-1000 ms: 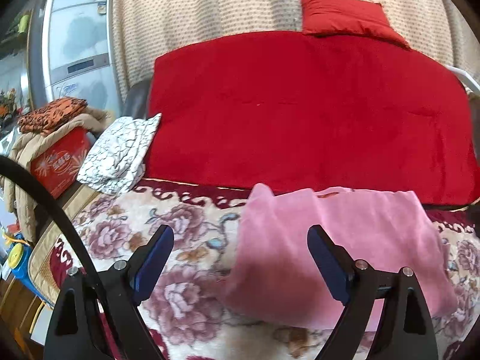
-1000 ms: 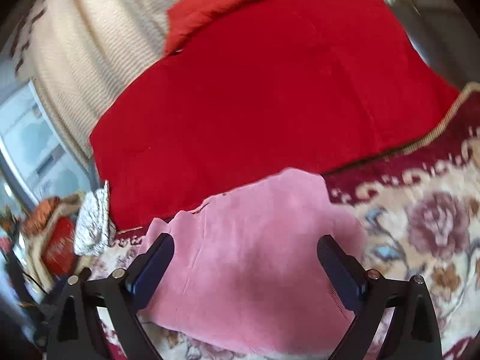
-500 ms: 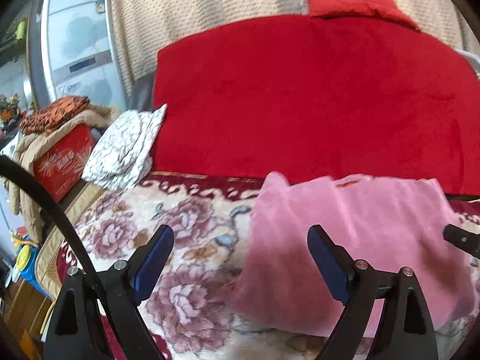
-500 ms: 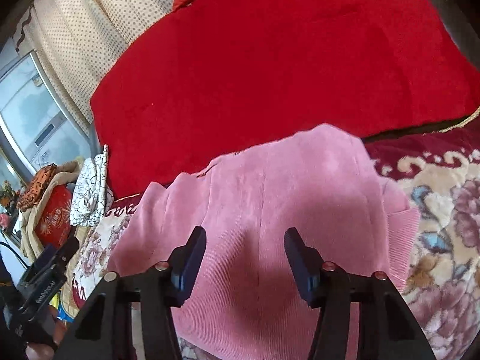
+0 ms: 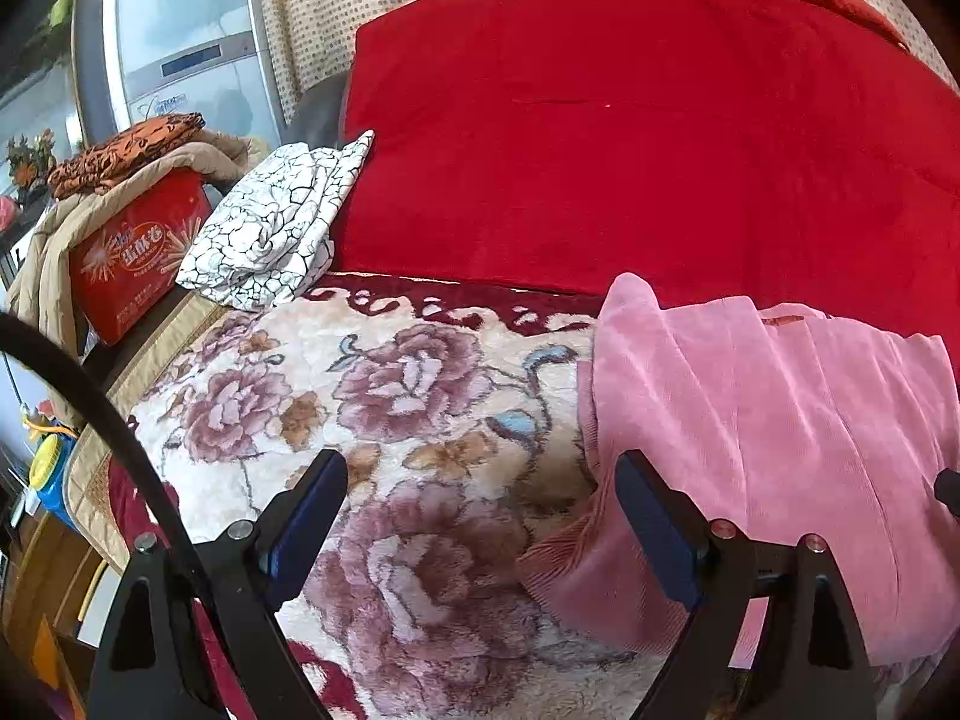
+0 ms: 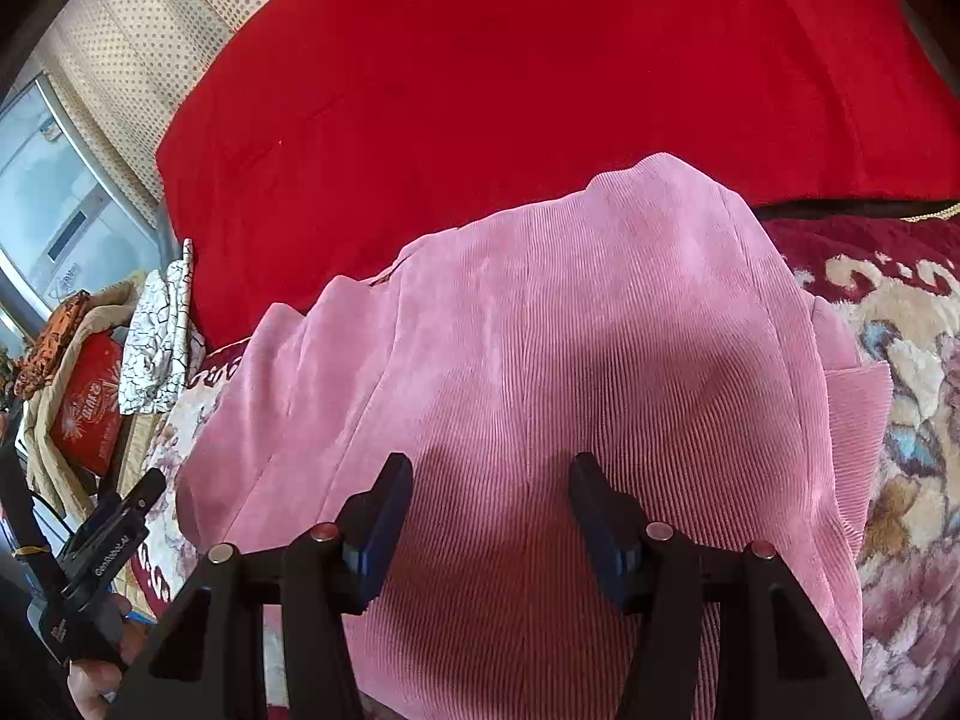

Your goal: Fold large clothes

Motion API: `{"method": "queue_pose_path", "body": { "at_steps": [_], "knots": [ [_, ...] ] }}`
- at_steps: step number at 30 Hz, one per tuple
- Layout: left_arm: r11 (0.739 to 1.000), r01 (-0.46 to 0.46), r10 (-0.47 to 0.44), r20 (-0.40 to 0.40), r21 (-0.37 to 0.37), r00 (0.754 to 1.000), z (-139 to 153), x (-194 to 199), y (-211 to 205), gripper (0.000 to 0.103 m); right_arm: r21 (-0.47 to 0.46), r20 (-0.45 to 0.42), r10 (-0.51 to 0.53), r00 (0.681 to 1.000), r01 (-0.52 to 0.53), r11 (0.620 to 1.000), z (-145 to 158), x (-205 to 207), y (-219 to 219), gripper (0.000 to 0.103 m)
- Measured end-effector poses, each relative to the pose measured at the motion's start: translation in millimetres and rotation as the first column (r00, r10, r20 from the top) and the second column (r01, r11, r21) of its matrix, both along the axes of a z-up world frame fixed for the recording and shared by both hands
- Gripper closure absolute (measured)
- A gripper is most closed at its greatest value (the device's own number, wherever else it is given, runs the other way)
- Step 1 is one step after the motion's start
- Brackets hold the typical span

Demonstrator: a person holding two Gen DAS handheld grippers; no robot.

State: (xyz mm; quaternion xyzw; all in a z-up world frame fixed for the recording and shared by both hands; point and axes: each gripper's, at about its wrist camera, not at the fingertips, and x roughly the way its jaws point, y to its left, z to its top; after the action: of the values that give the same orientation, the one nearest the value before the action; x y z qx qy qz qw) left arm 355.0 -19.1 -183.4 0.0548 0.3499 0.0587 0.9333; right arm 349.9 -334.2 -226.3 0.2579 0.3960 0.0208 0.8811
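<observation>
The pink garment (image 6: 540, 360) lies folded on the flowery blanket (image 5: 390, 396), near the red cushion (image 5: 630, 138). My left gripper (image 5: 480, 525) is spread wide at its left edge. My right gripper (image 6: 489, 519) is half spread above it, holding nothing. I might pinch only the top layer, and the fold would slide apart.

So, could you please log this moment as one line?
garment: pink top on floral blanket | left gripper: open, at its edge | right gripper: open, over it | fold: not begun
</observation>
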Motion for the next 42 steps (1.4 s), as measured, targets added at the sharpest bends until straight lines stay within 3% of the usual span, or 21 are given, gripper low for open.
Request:
{"method": "queue_pose_path", "body": {
  "at_steps": [14, 19, 21, 24, 27, 33, 36, 39, 42],
  "knots": [
    [1.0, 0.008, -0.008, 0.005, -0.011, 1.0, 0, 1, 4, 0.012, 0.019, 0.016, -0.005, 1.0, 0.005, 1.0, 5, -2, -1, 0.044],
    [0.999, 0.012, -0.015, -0.051, -0.051, 0.999, -21, 17, 9, 0.012, -0.009, 0.091, -0.036, 0.995, 0.037, 0.999, 20, -11, -5, 0.044],
    [1.0, 0.006, -0.008, -0.108, -0.013, 0.994, -38, 29, 6, 0.012, -0.014, 0.061, -0.034, 0.998, 0.034, 0.999, 14, -7, -7, 0.045],
    [1.0, 0.015, -0.013, -0.172, 0.013, 0.985, -60, 41, 6, 0.012, 0.028, -0.05, -0.007, 0.999, 0.008, 1.0, -9, 5, -10, 0.044],
    [0.997, -0.02, 0.005, -0.195, -0.076, 0.981, -56, 42, 19, 0.012, 0.016, -0.037, -0.003, 0.999, 0.003, 1.0, -3, 1, -9, 0.044],
    [0.996, -0.03, 0.022, -0.08, -0.09, 0.997, -25, 18, 25, 0.012, 0.035, 0.045, -0.019, 0.999, 0.017, 0.999, 20, -26, -16, 0.044],
    [0.996, -0.005, -0.004, -0.092, -0.092, 0.996, -25, 15, 18, 0.012, 0.016, 0.068, -0.049, 0.996, 0.048, 0.999, 29, -39, -22, 0.044],
    [0.999, -0.003, -0.004, -0.15, -0.044, 0.989, -40, 21, 7, 0.012, 0.027, 0.036, -0.074, 0.997, 0.073, 0.997, 25, -45, -30, 0.044],
    [1.0, -0.009, 0.007, -0.191, -0.009, 0.982, -54, 26, 2, 0.012, 0.018, -0.093, -0.066, 0.993, 0.068, 0.998, 1, -37, -36, 0.044]
  ]
}}
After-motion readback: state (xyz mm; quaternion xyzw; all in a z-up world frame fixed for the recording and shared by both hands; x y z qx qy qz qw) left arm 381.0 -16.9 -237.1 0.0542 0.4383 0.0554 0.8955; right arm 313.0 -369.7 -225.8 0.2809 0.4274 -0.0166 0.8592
